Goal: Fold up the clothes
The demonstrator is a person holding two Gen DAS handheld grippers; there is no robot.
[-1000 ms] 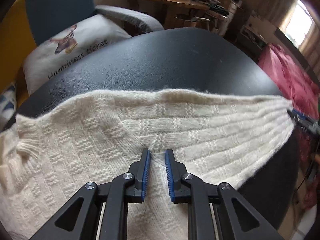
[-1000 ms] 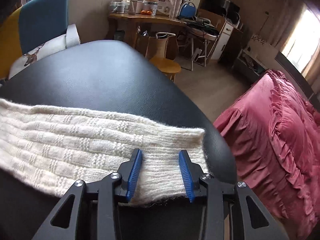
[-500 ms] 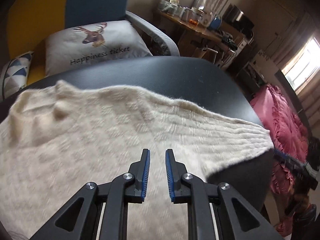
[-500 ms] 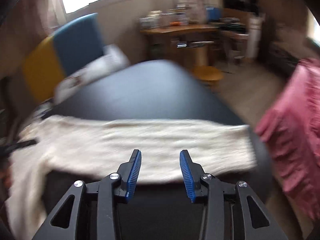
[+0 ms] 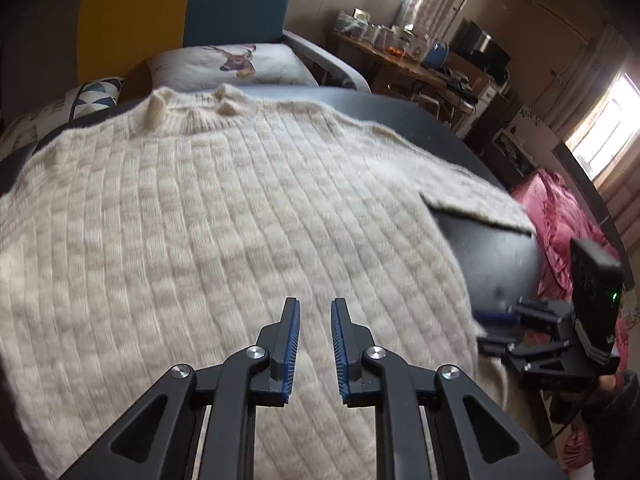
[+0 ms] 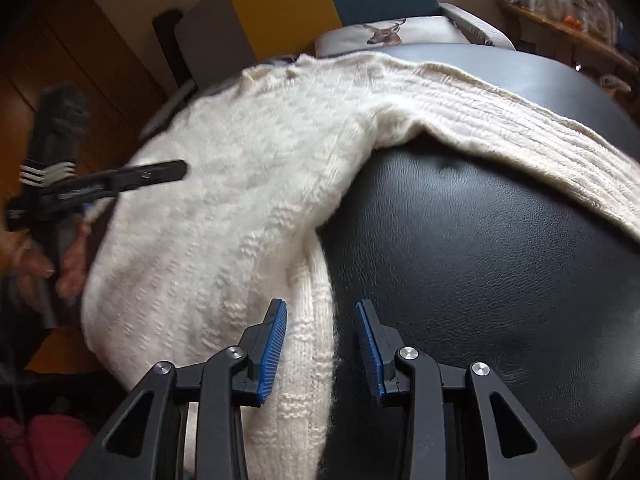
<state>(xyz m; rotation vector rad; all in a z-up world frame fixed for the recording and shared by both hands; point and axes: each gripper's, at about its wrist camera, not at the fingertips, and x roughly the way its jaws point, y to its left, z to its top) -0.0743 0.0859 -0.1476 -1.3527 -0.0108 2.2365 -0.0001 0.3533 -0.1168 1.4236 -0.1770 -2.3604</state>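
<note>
A cream knitted sweater (image 5: 200,220) lies spread on a black leather top (image 5: 500,256), collar at the far side. One sleeve (image 6: 520,128) stretches out to the right. My left gripper (image 5: 315,304) hovers over the sweater's body, its blue pads a narrow gap apart with nothing between them. My right gripper (image 6: 320,304) is open over the sweater's (image 6: 240,200) near right corner. The ribbed edge lies below the gap and the pads do not press on it. The right gripper (image 5: 486,332) also shows beside the black top's right edge, and the left gripper (image 6: 160,172) over the sweater's left side.
Behind the black top (image 6: 480,260) stands a blue and yellow chair (image 5: 236,0) with a deer cushion (image 5: 240,64). A cluttered wooden desk (image 5: 400,56) is at the back right, a pink bedspread (image 5: 560,208) to the right. A hand (image 6: 36,264) holds the left gripper.
Both grippers have swept left, off the sleeve. The left now looks at the sweater's body and collar, the right has turned and come from the cuff to the body's lower corner.
</note>
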